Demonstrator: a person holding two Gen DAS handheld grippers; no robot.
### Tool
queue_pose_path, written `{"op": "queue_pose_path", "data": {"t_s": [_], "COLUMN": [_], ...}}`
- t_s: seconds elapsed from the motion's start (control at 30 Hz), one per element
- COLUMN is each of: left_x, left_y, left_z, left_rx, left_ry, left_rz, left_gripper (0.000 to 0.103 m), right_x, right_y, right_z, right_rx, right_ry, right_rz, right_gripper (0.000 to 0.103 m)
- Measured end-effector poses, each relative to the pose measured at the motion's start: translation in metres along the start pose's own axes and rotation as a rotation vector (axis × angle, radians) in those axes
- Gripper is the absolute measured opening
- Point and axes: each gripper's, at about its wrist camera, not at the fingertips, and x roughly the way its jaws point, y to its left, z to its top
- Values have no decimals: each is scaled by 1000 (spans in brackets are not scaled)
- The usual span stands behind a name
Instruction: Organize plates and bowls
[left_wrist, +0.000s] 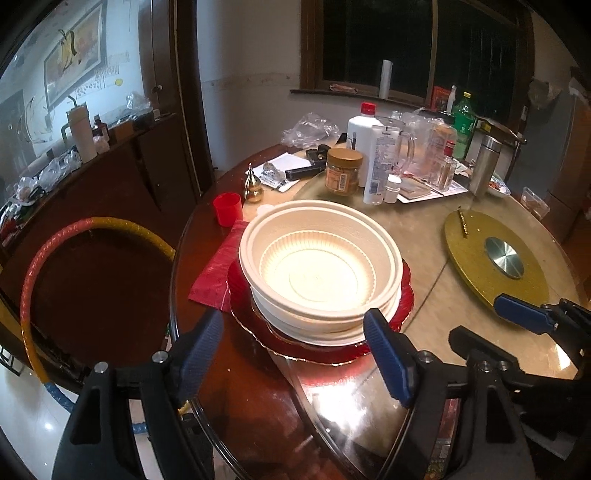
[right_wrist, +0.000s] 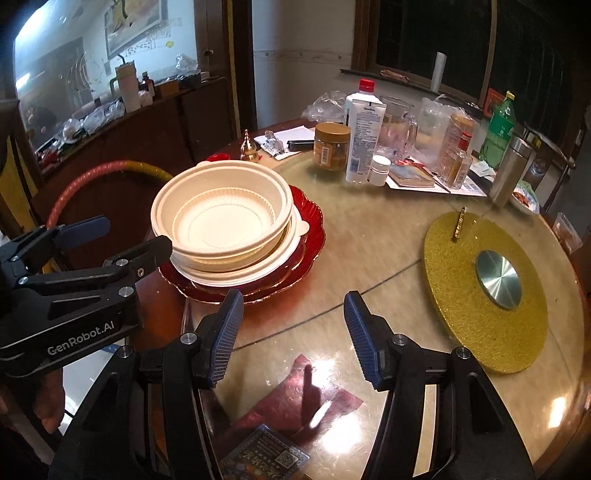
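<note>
The job is looking close to finished: the cream bowls (left_wrist: 319, 264) are sitting nested, one inside another, on a white plate (left_wrist: 314, 334), which is itself resting on the red plate (left_wrist: 404, 295), all forming a single stack directly ahead of the left tool (left_wrist: 295, 354) and just beyond its tips. No other plate or bowl is lying loose on the surface (right_wrist: 369, 229) as far as the views are showing, so little seems to be remaining beyond perhaps straightening the stack. Counting gives at least two bowls, one white plate and one red plate; further layers may be hiding between them. The left tool is standing wide open and gripping nothing. The right tool (right_wrist: 293, 336) is hovering half open and empty, with the stack ahead to its left.
</note>
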Motion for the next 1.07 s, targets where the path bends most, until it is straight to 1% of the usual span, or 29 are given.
{"op": "queue_pose_path", "data": {"t_s": [0.1, 0.27, 0.37, 0.47, 0.5, 0.57, 0.63, 0.7, 1.07], "left_x": [2, 3, 2, 1, 0, -3, -4, -4, -2], "left_y": [3, 5, 4, 3, 3, 2, 0, 0, 2], "left_z": [-1, -2, -2, -1, -1, -1, -1, -1, -1], "left_rx": [-7, -20, -13, -10, -12, -2, 11, 17, 7], "left_ry": [11, 26, 20, 15, 8, -15, -38, -46, -26], "left_rz": [19, 7, 7, -9, -18, -13, 13, 24, 22], "left_gripper": [84, 85, 89, 98, 103, 103, 103, 103, 103], "right_x": [0, 4, 7, 9, 10, 11, 12, 13, 14], "right_y": [4, 11, 15, 20, 22, 22, 23, 24, 24], "right_z": [0, 1, 4, 5, 6, 6, 7, 6, 6], "right_rx": [-12, -38, -49, -71, -81, -89, -91, -91, -88], "right_ry": [-1, 5, 7, 5, 5, 2, 4, 6, 4], "right_rz": [-1, 3, 5, 4, 8, 18, 19, 24, 23], "right_gripper": [57, 57, 57, 57, 57, 57, 57, 57, 57]}}
